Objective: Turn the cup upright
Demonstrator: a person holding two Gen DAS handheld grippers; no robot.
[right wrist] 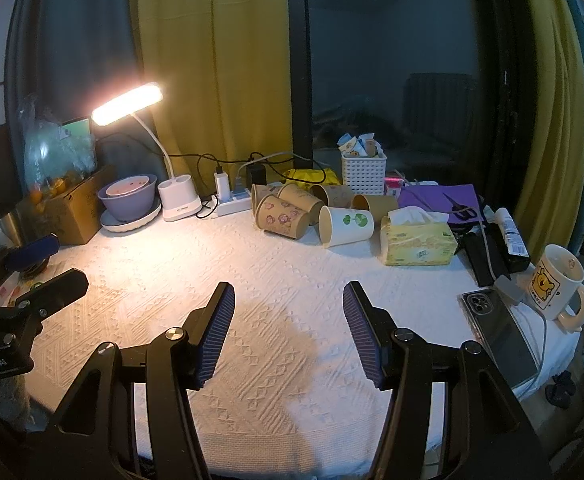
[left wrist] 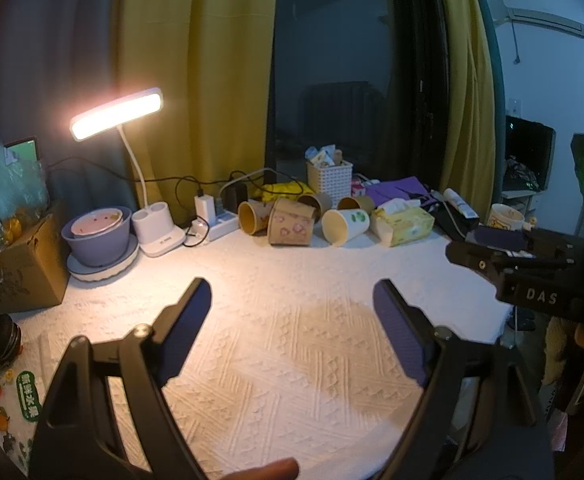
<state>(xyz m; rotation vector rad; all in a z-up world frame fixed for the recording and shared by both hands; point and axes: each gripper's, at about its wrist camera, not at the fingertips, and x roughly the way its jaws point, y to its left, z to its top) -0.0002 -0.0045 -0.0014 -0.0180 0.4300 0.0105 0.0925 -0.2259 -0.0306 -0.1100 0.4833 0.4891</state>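
Note:
Several paper cups lie on their sides at the back of the white cloth table. A white cup with green leaves (left wrist: 346,226) (right wrist: 346,226) lies rightmost, mouth toward me. A brown cup with pink print (left wrist: 292,222) (right wrist: 284,218) lies left of it, with more brown cups (left wrist: 254,216) (right wrist: 334,196) behind. My left gripper (left wrist: 292,300) is open and empty, well short of the cups. My right gripper (right wrist: 288,304) is open and empty, also short of them; it shows at the right of the left wrist view (left wrist: 492,260).
A lit desk lamp (left wrist: 118,112) and stacked bowls (left wrist: 100,236) stand back left, by a cardboard box (left wrist: 16,268). A tissue pack (right wrist: 416,240), white basket (right wrist: 362,174), phone (right wrist: 500,332) and mug (right wrist: 556,284) sit on the right. A power strip (right wrist: 232,200) lies behind.

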